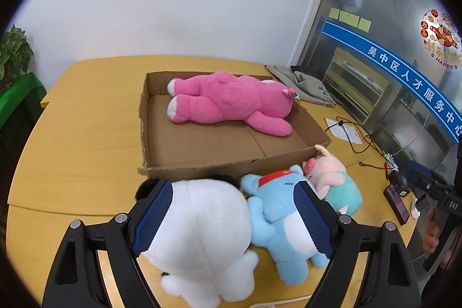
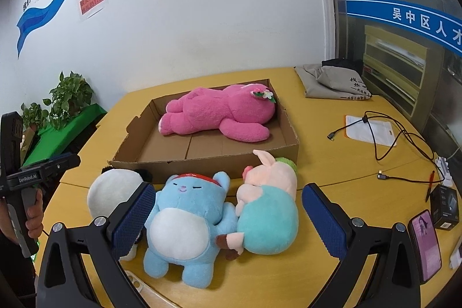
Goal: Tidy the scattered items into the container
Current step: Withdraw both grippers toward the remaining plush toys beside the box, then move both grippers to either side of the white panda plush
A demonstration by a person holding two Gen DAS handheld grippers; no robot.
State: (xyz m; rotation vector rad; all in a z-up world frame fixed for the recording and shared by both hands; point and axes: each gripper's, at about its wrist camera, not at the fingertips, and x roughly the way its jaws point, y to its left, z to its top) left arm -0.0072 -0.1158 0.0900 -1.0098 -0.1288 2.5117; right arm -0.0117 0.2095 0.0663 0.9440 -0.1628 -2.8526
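Toys wait before the box: my left gripper, fingers wide, brackets the white toy; I'd sink deeper before squeezing. Right gripper gapes empty.

White wall with blue lettering behind yellow table; glass partition right, potted plants left.

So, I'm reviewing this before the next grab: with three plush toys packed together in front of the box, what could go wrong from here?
1. The open left gripper straddles both the white plush and the blue plush; closing might pinch both.
2. The open right gripper frames the blue plush and the pink-and-teal plush, which touch, so one may drag the other.
3. The pink bear fills much of the cardboard box, leaving limited room.
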